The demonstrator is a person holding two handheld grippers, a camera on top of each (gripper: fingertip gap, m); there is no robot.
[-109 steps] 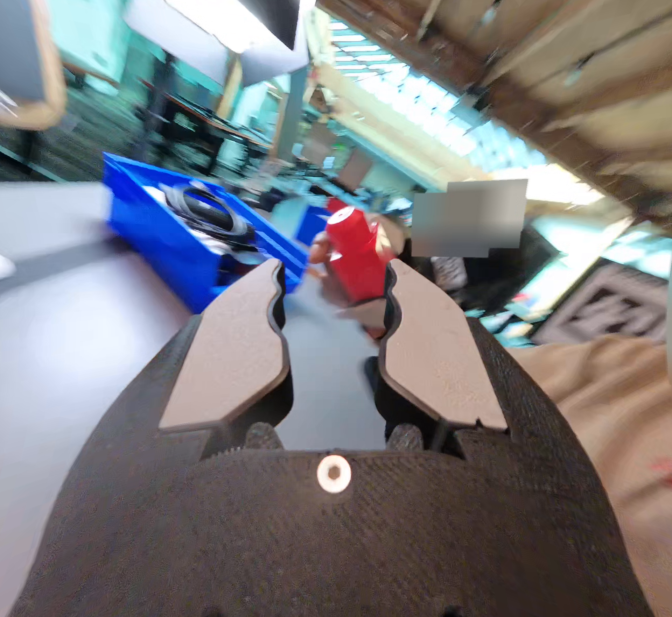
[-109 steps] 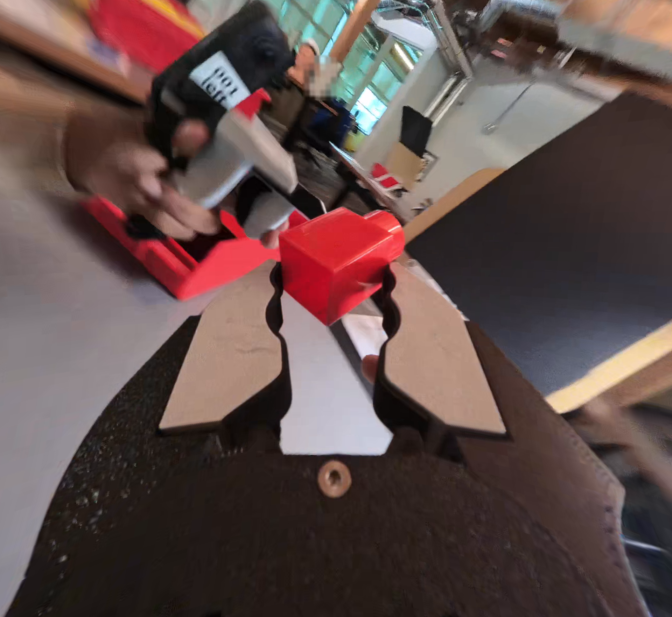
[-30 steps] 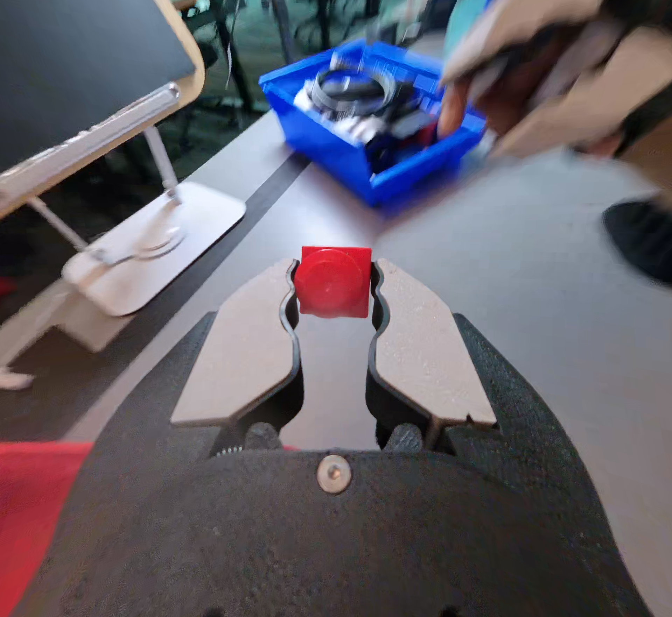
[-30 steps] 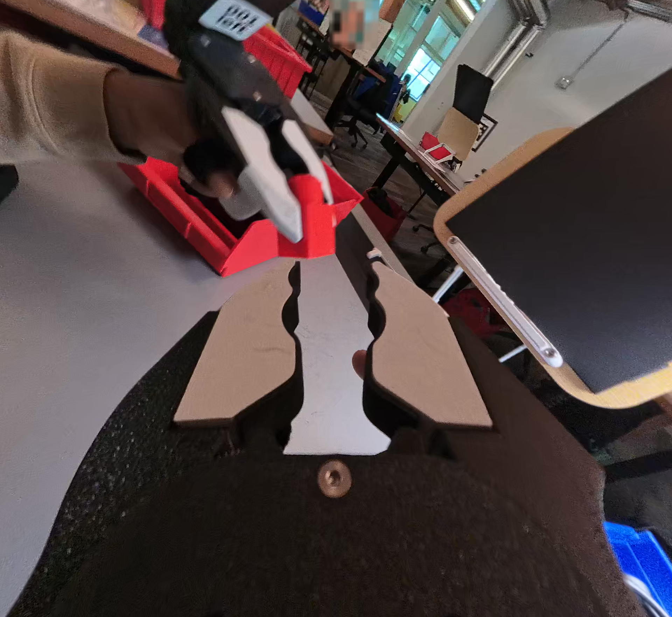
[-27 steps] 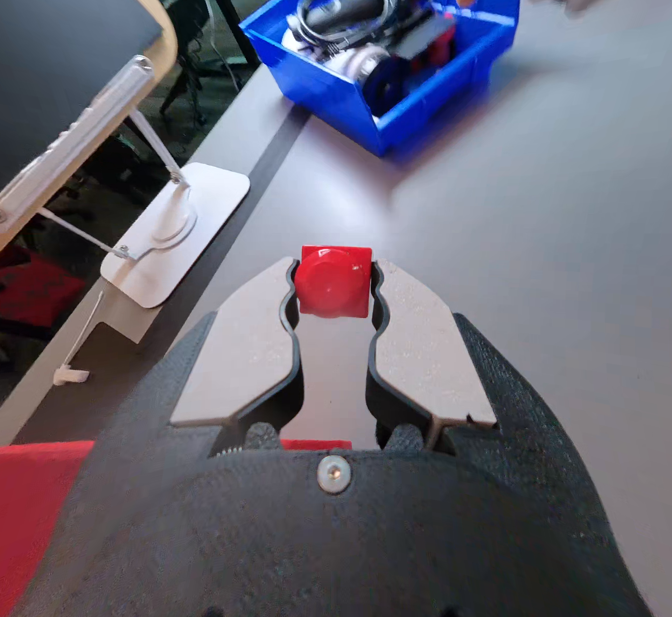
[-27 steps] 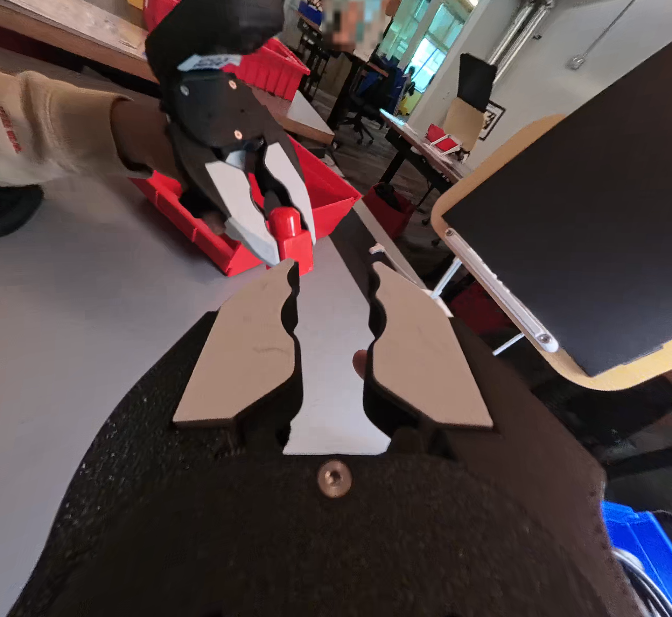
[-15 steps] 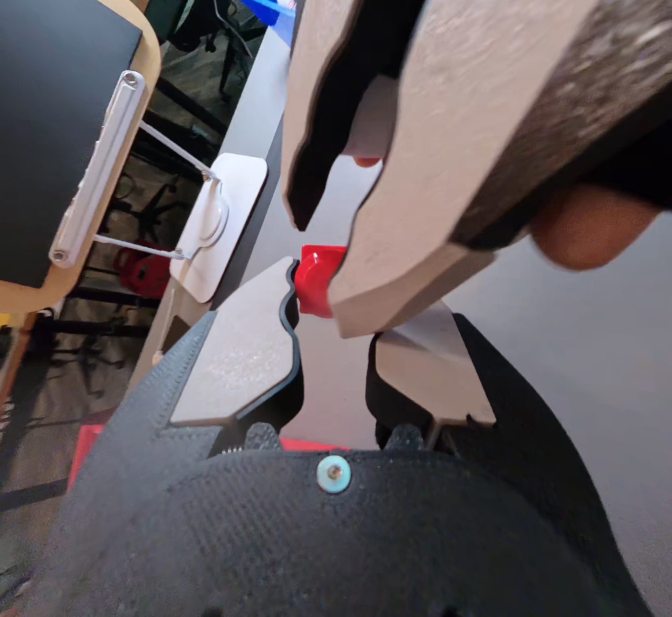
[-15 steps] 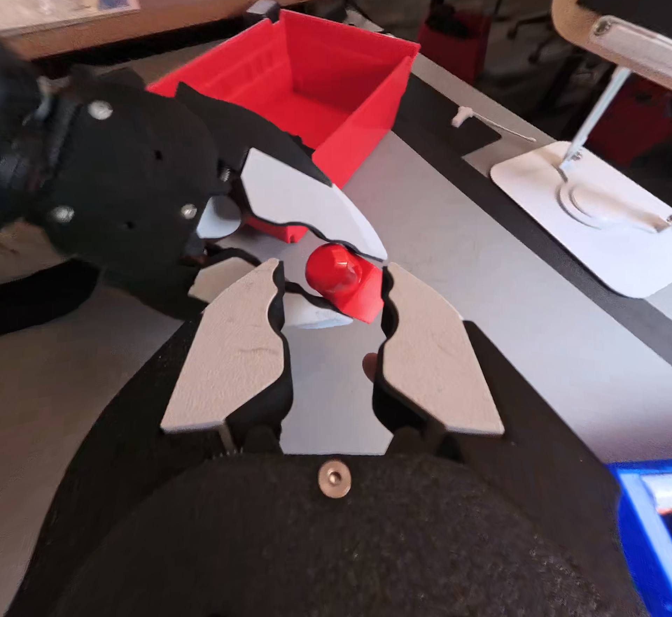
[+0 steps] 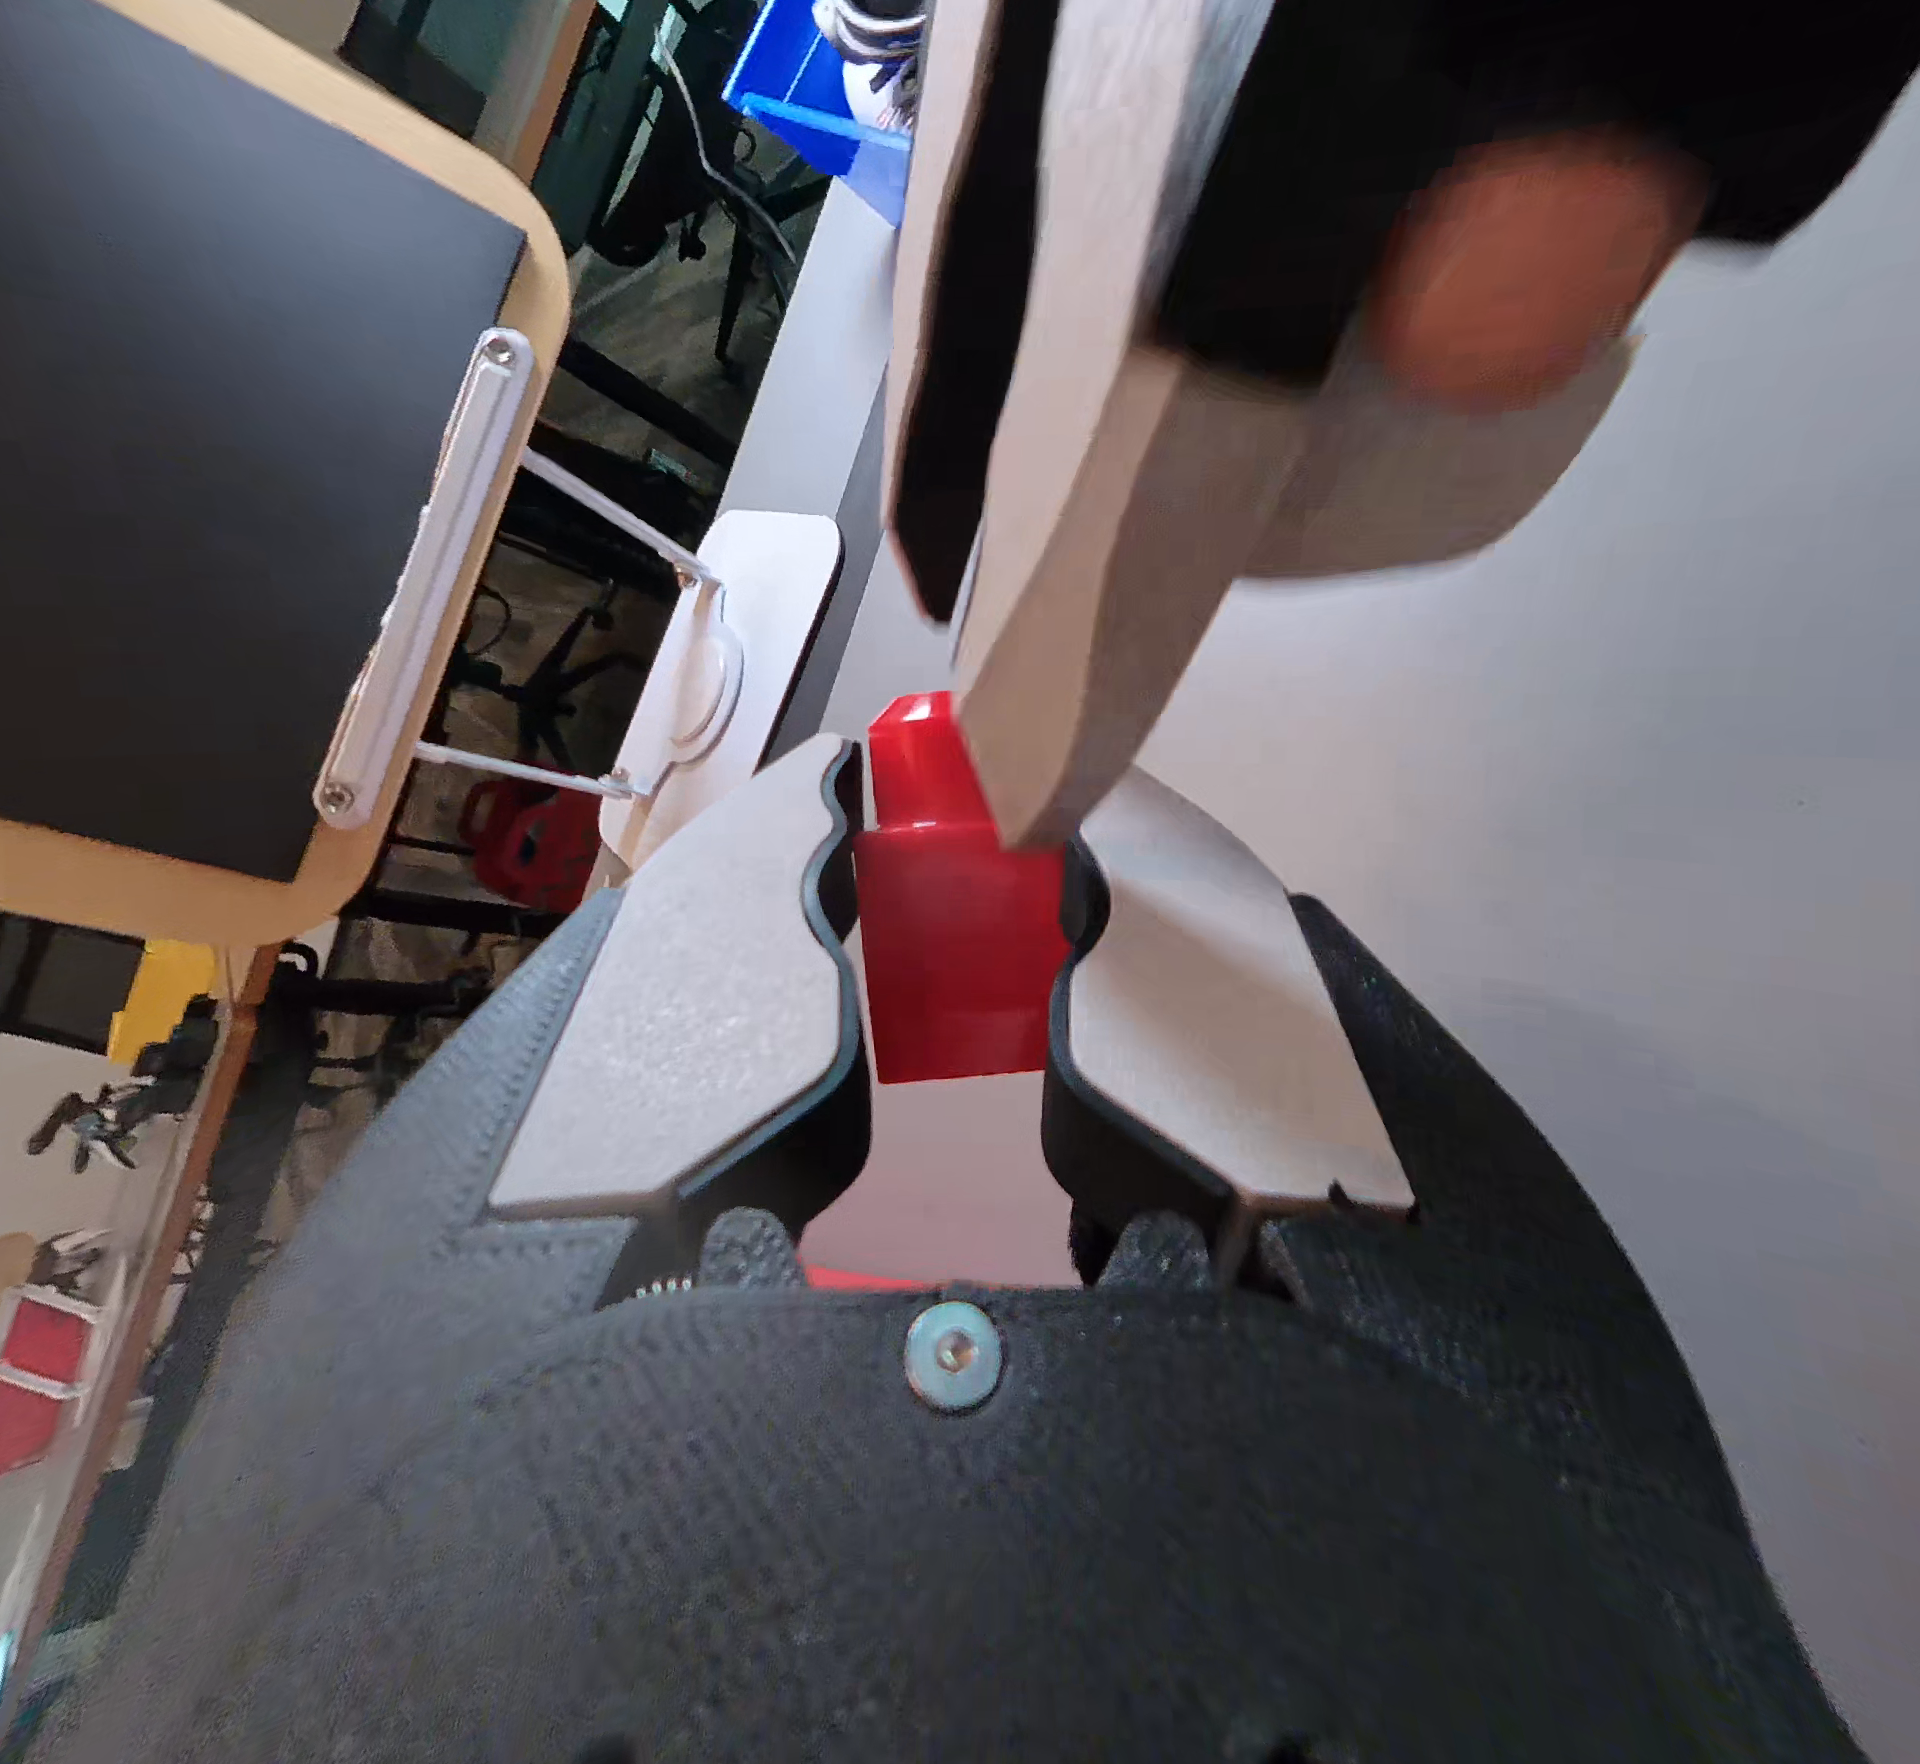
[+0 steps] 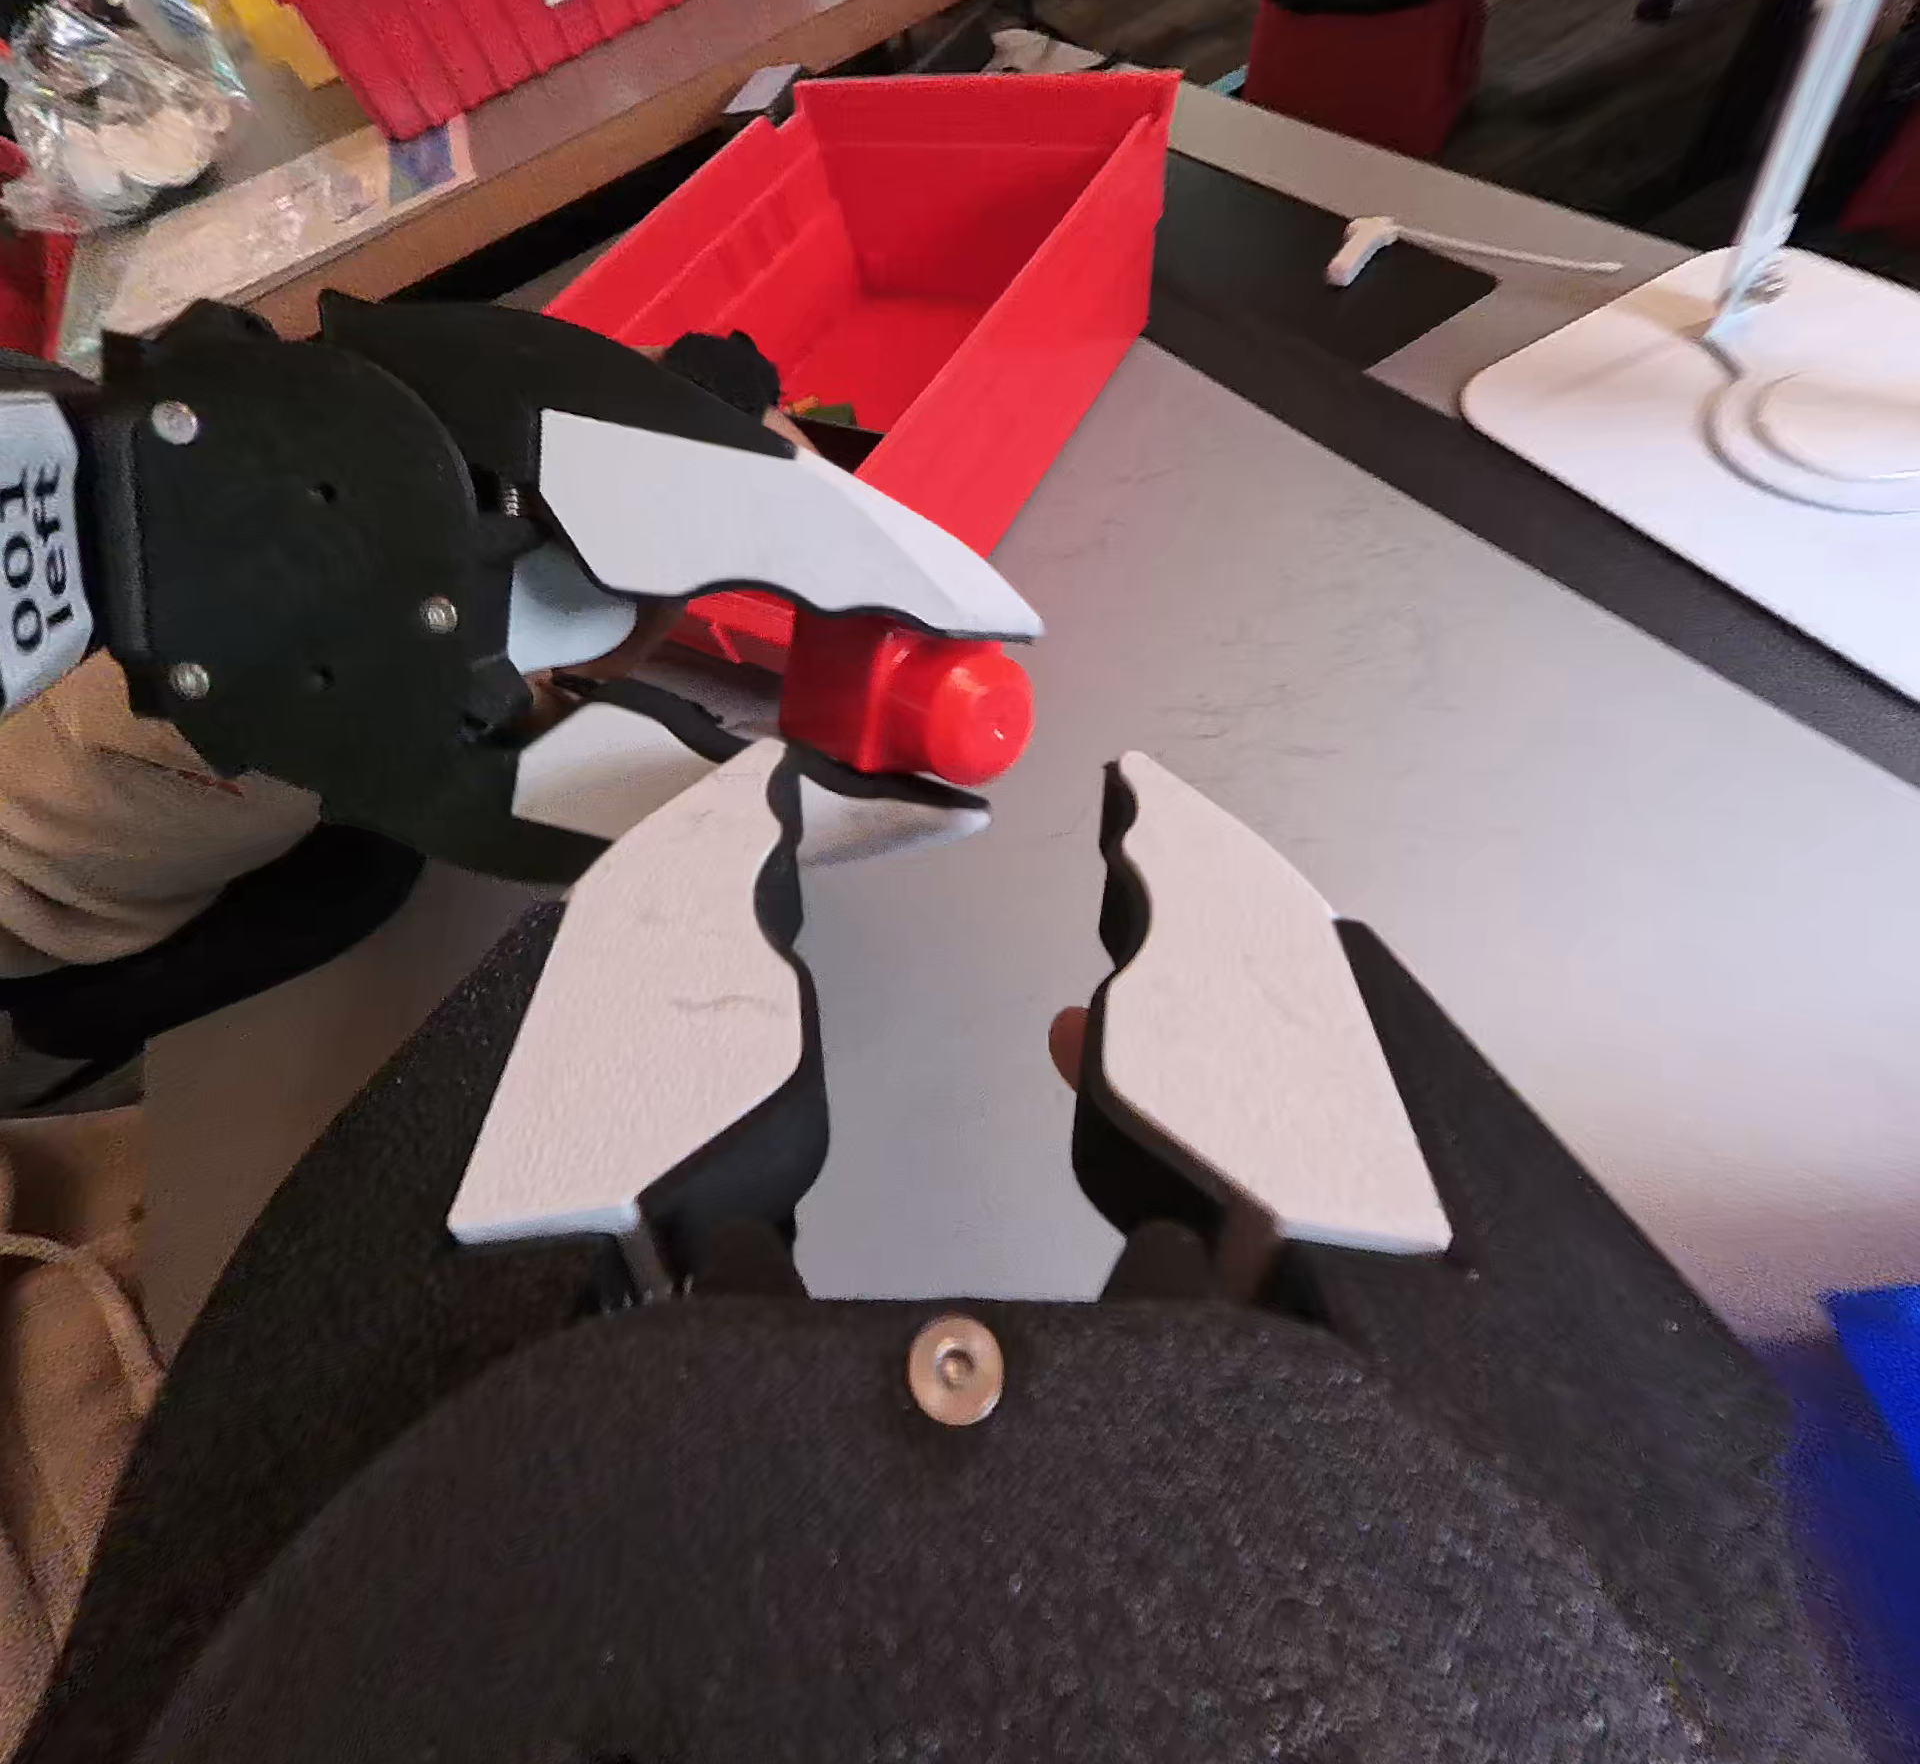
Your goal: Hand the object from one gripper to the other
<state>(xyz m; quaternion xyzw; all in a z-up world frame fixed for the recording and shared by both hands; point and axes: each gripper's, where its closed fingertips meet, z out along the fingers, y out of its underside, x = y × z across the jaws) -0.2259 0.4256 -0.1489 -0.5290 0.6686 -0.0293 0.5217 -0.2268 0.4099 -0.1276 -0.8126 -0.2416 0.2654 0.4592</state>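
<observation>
Handover not yet made. Red block [image 10: 902, 704], square-bodied with a round stub at one end, clamped by its square body in the left claw [image 9: 951, 867], held in the air above the grey tabletop [image 10: 1403, 675] with the stub pointing out past the tips. Right claw [image 10: 945, 784] released and empty, jaws spread, the block just off its left fingertip rather than between the two. To do well: shift the right claw sideways until the stub sits centred in the gap, approach crosswise to the left fingers [image 10: 790, 551] to avoid clashing, close firmly on the free stub, and only then release the left. Likely risk: a shallow pinch on the rounded end, slipping out.
</observation>
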